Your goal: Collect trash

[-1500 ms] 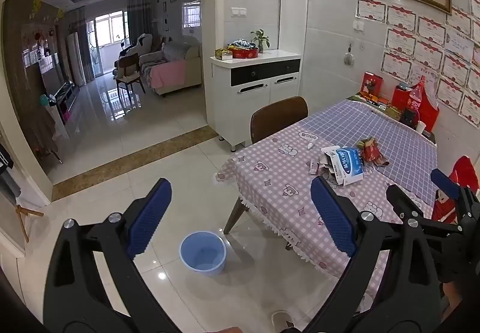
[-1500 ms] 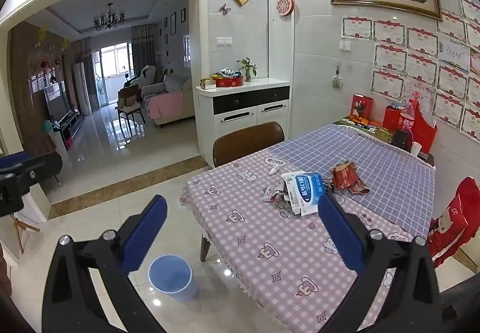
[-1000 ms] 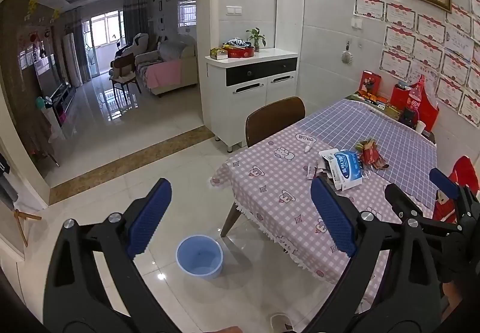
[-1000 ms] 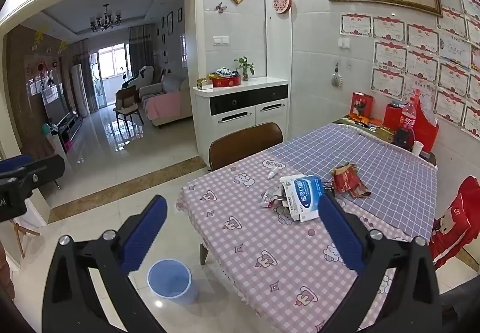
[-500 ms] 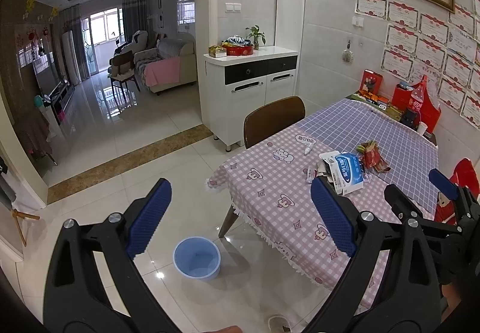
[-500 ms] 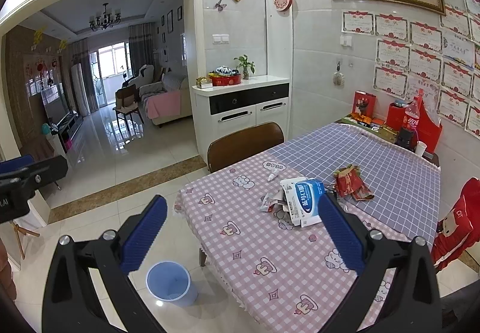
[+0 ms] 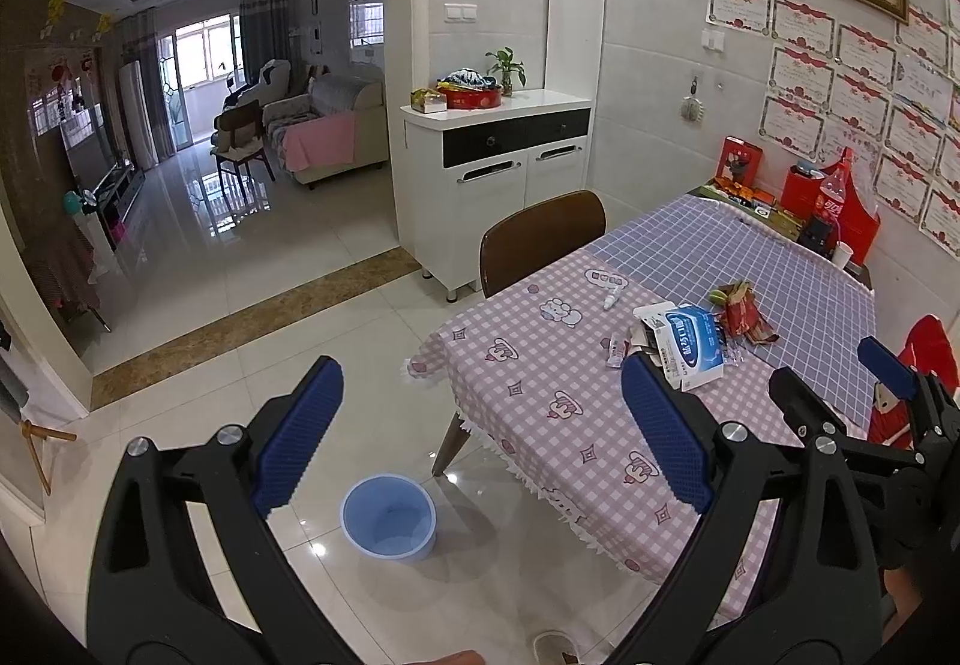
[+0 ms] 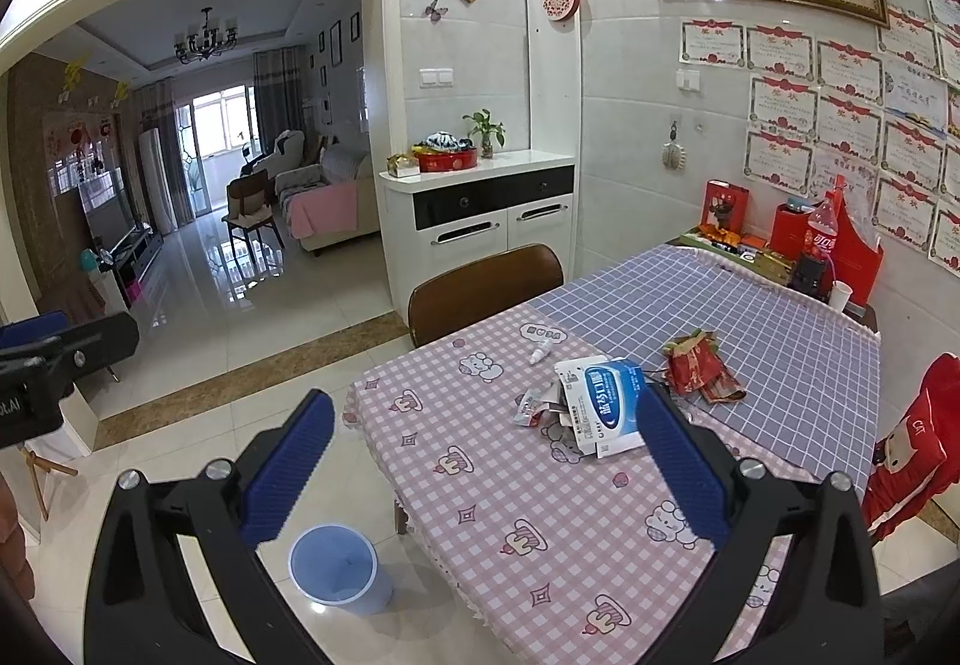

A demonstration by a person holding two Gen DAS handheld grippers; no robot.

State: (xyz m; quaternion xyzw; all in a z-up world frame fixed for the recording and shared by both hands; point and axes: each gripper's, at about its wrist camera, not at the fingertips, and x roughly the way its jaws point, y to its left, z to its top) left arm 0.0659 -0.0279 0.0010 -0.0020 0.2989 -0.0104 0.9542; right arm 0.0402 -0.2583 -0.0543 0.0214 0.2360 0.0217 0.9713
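Trash lies mid-table: a white and blue box (image 7: 687, 344) (image 8: 606, 406), crumpled red wrappers (image 7: 743, 312) (image 8: 701, 366), small torn packets (image 8: 531, 404) and a small white tube (image 8: 542, 351). A blue bin (image 7: 389, 517) (image 8: 335, 559) stands empty on the floor by the table's near corner. My left gripper (image 7: 480, 434) is open and empty, above the floor short of the table. My right gripper (image 8: 477, 464) is open and empty, above the table's near edge. The right gripper also shows in the left wrist view (image 7: 864, 395).
The table (image 8: 480, 485) has a pink checked cloth and a purple grid cloth. A brown chair (image 8: 483, 284) stands at its far side, a white cabinet (image 8: 480, 221) behind. Red boxes and a bottle (image 8: 823, 227) stand against the wall. A red cushioned chair (image 8: 915, 443) is at right.
Both grippers have drifted slightly back and up from the table; the view has widened a little. Both stay open and empty.
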